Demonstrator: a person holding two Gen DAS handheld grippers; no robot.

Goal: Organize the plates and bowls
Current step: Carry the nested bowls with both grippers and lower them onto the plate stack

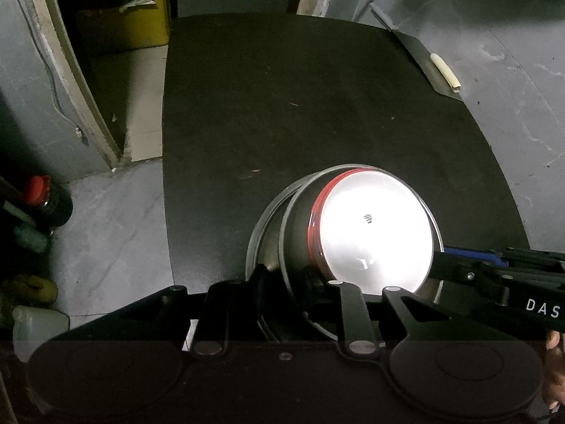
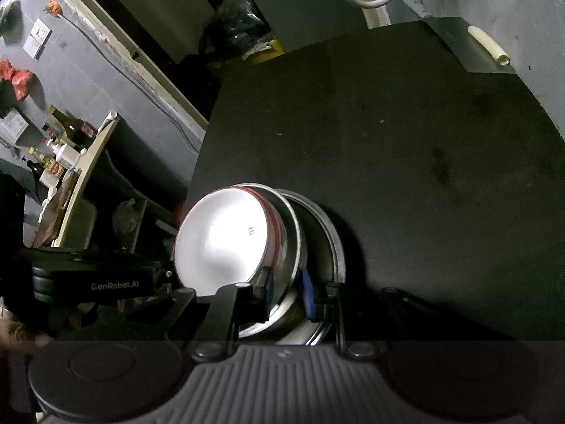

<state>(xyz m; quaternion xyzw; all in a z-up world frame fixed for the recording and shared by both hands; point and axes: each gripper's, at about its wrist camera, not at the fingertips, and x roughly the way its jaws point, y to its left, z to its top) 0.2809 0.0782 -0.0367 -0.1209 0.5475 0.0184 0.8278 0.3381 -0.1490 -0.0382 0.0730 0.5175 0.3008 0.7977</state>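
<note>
Steel bowls (image 1: pixel 374 233) nest tilted; both grippers, left gripper (image 1: pixel 286 282) and right gripper (image 2: pixel 286 289), are closed on their rims to steady the stack.

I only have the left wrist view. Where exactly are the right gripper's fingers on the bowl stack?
Observer: The right gripper straddles the steel bowl's rim, black pad inside, blue pad outside.
Operator: What is behind that blue pad?
Observer: The outer steel dish; the pad sits between it and the bowl.
Operator: Anything beyond the table's left edge?
Observer: A tilted-looking shelf carrying bottles.
</note>
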